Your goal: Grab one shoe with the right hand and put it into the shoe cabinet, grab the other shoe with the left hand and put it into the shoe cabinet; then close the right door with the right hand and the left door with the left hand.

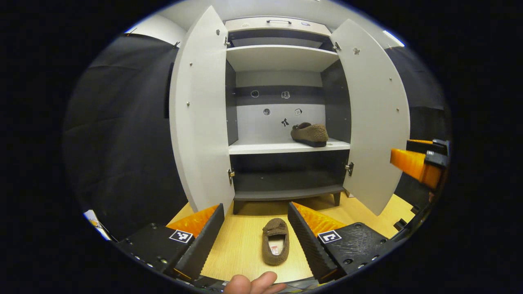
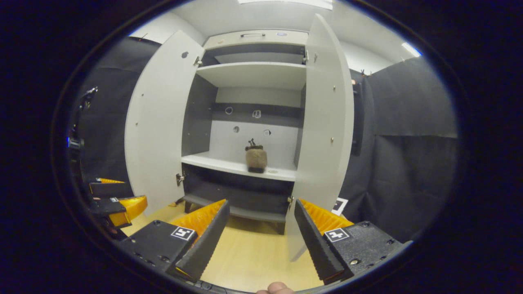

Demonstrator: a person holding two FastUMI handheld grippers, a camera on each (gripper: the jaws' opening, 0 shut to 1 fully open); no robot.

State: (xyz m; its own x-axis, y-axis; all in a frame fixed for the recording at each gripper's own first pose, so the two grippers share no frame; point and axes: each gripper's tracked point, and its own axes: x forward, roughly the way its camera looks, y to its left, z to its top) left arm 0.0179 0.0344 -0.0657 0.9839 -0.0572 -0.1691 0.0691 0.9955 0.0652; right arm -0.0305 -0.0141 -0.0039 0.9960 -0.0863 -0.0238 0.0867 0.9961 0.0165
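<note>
Your left hand-held gripper [image 1: 255, 232] stands wide open and holds nothing, and the second shoe [image 1: 276, 246] lies on the floor [image 1: 241, 249] right between its fingers, a little ahead of the tips. That is the relation the coming move turns on: the shoe's long axis runs almost straight along your line of reach, open heel end toward you and toe pointing away at the shoe cabinet [image 1: 282, 57], so the fingers would close across its width (it sits slightly toward your right finger, not dead centre).

Your right hand-held gripper [image 2: 259, 232] is also spread wide and empty, off to the right of your left one and well clear of this shoe, so the left is plainly the nearer hand, as the task wants.

Further out, the first shoe [image 1: 309, 134] already rests on the middle shelf [image 1: 261, 148], toward its right end, leaving room to its left. Both the left door [image 1: 200, 122] and the right door [image 1: 374, 118] hang open, not yet closed.
</note>
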